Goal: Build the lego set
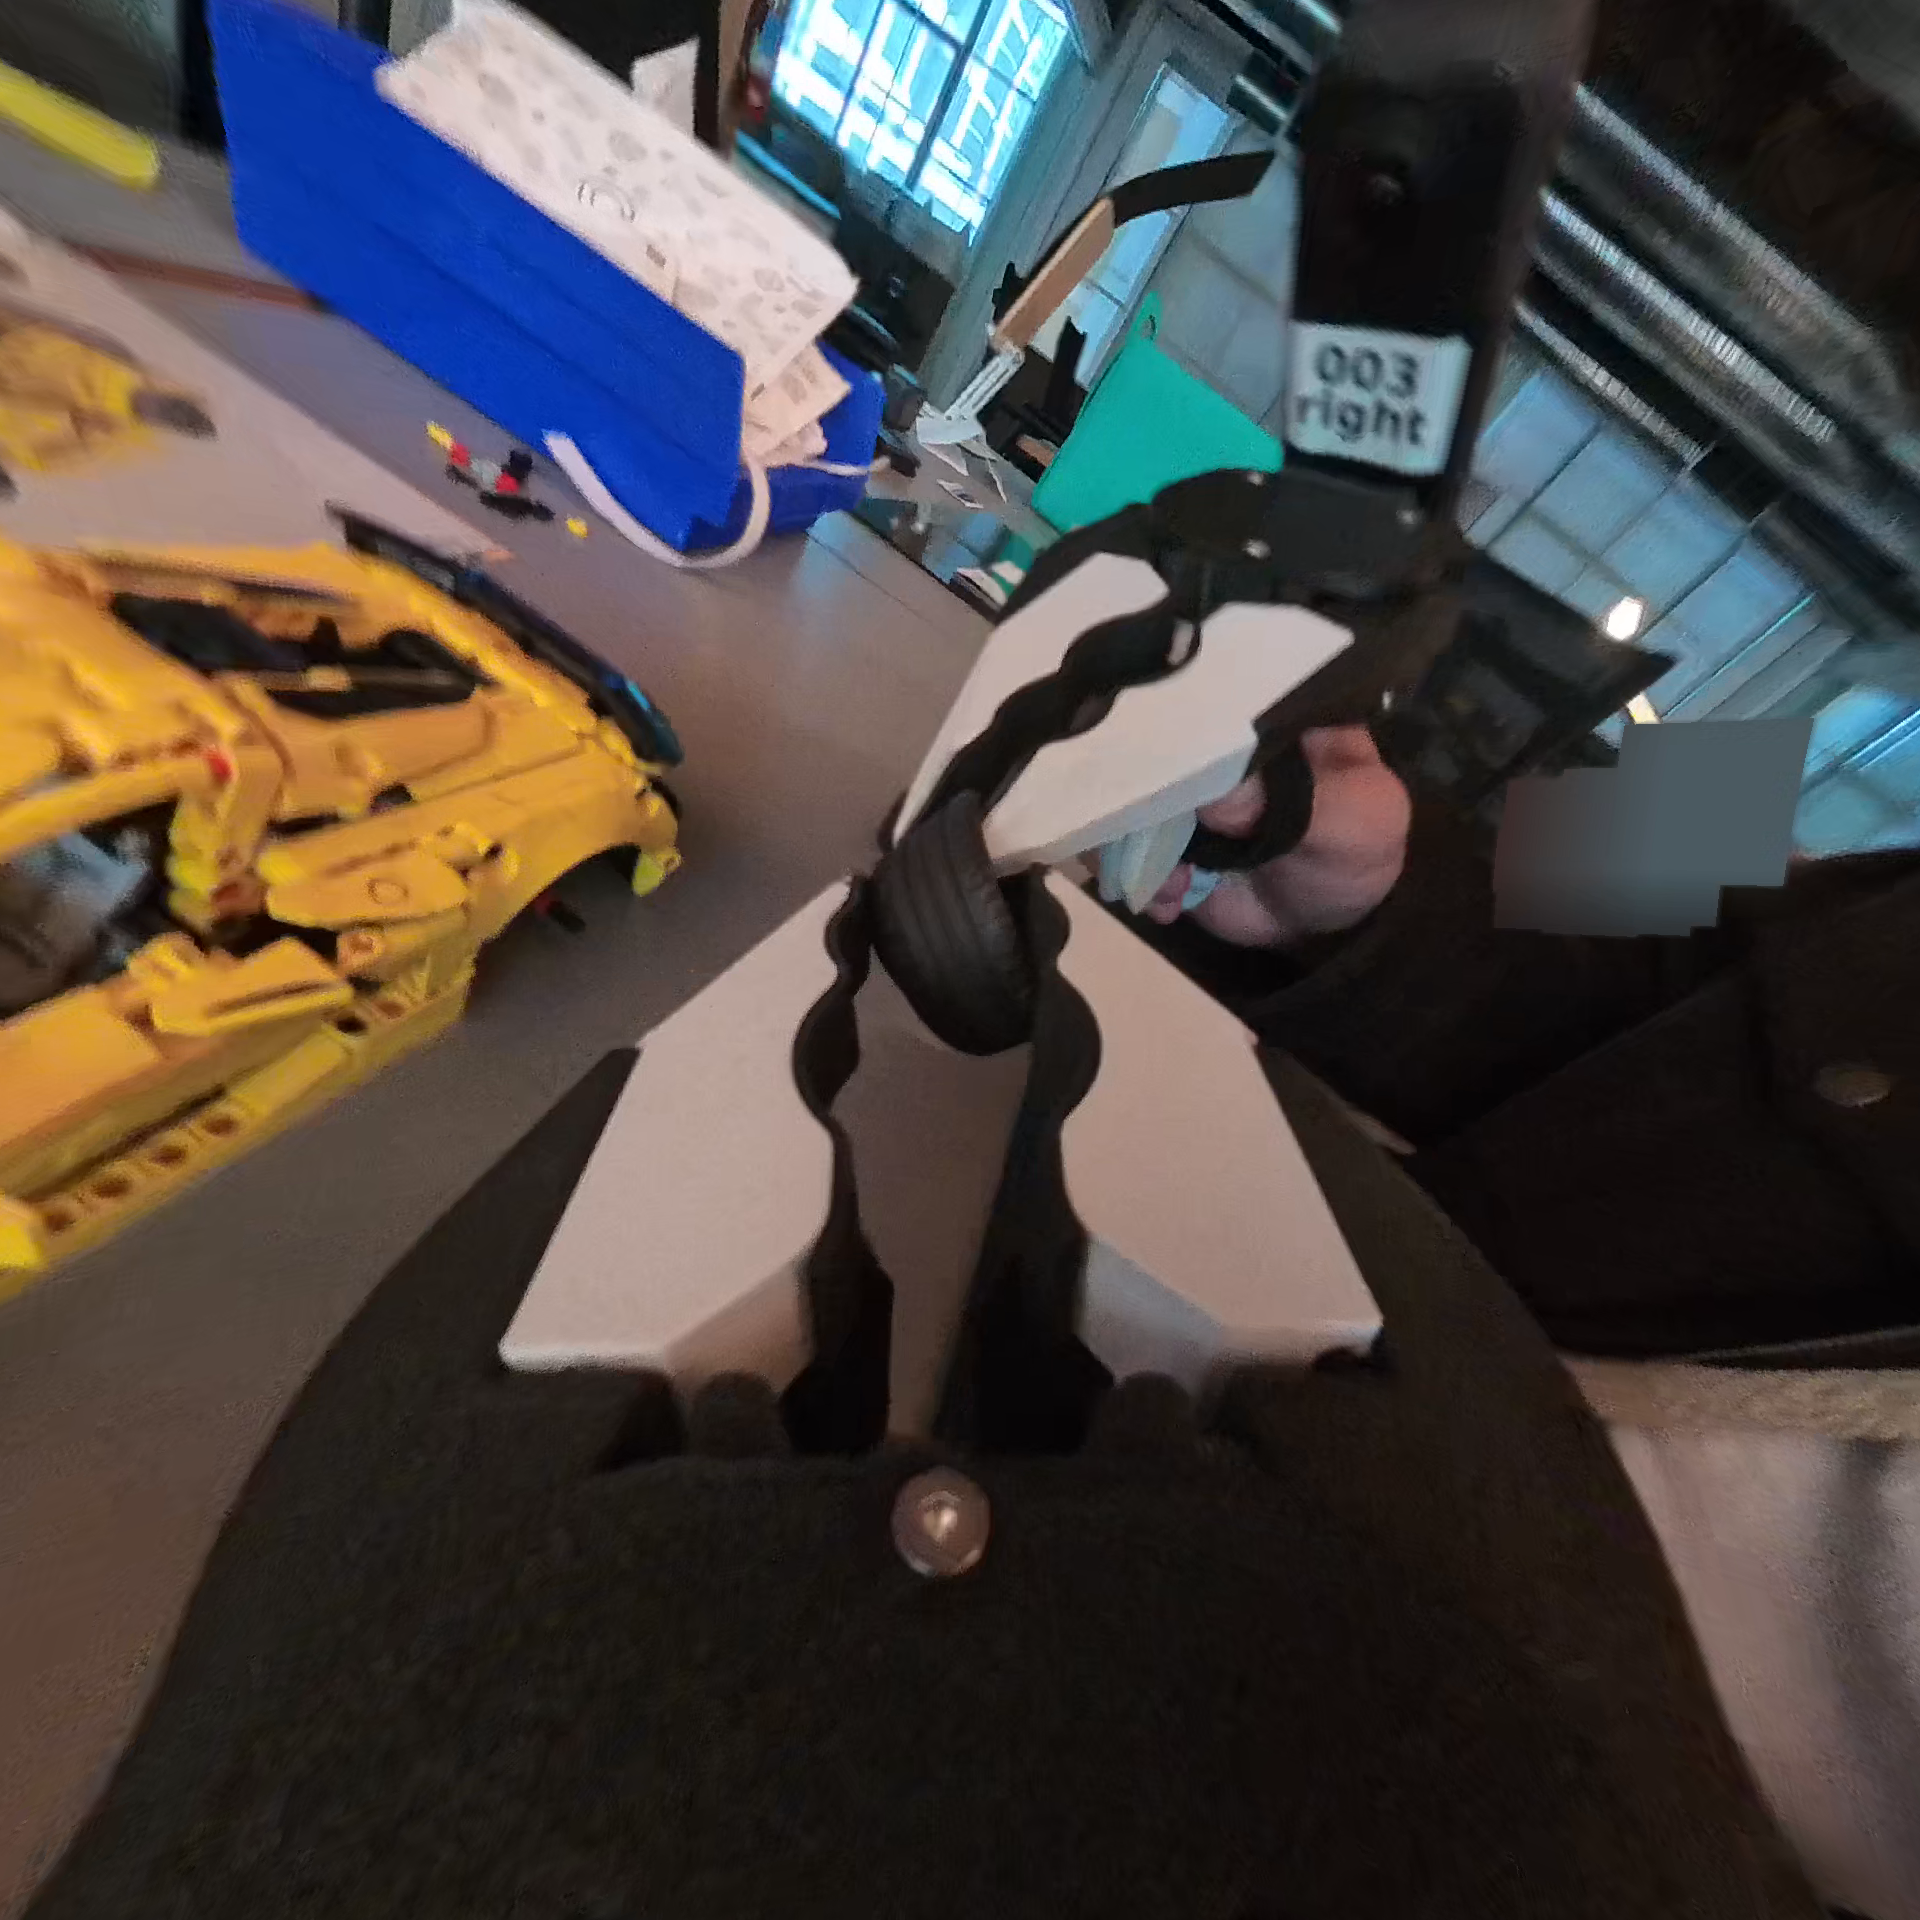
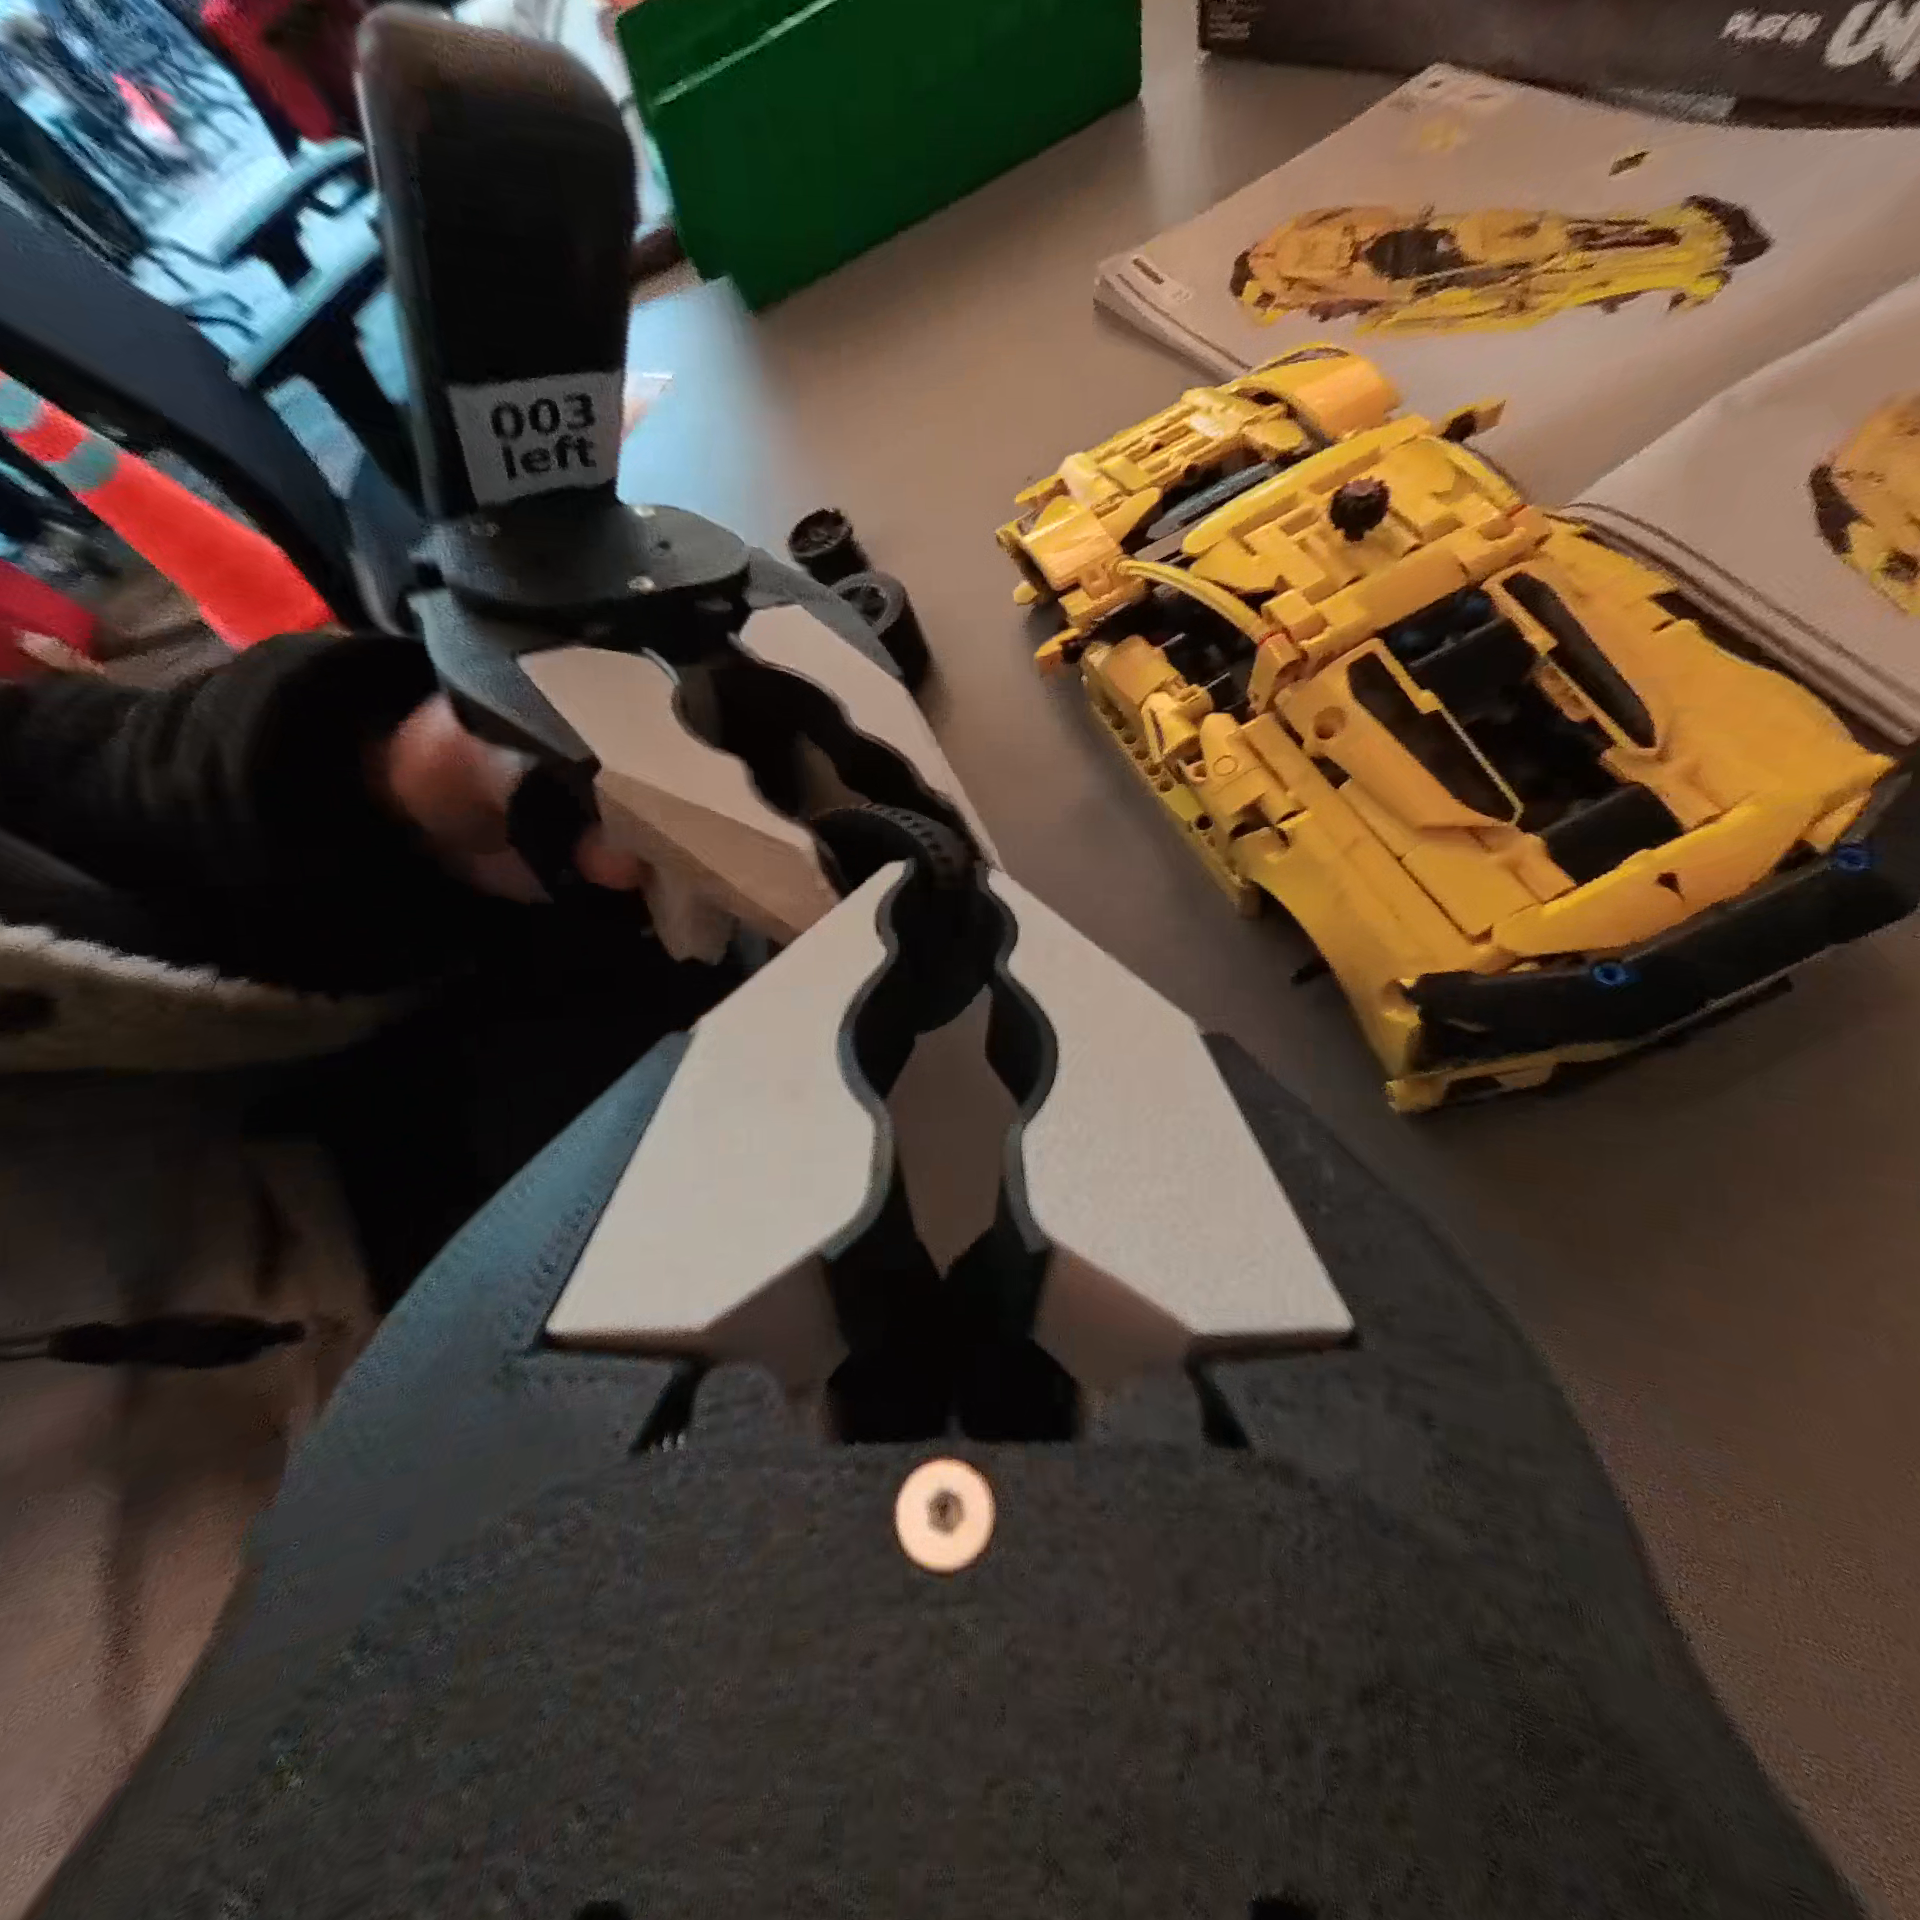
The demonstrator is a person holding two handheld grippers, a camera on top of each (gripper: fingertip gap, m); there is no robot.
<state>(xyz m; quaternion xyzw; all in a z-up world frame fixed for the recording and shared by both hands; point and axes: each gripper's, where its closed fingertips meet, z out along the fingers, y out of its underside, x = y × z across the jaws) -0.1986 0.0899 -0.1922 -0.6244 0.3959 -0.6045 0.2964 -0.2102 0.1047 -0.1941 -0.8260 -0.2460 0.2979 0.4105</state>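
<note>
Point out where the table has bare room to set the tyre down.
Bare table lies in front of the yellow car, and between the car and the loose wheels. Crowded: the booklets behind the car, and small parts by the blue box.

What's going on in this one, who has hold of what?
A person is building a yellow toy car with a hand-held gripper in each hand. Both the left gripper and the right gripper are pinching the same small black tyre, held up in the air between them, above the grey table. The car sits on the table with no wheels on the side in view. Two more black wheel parts lie beside it, and open instruction booklets lie behind it.
</note>
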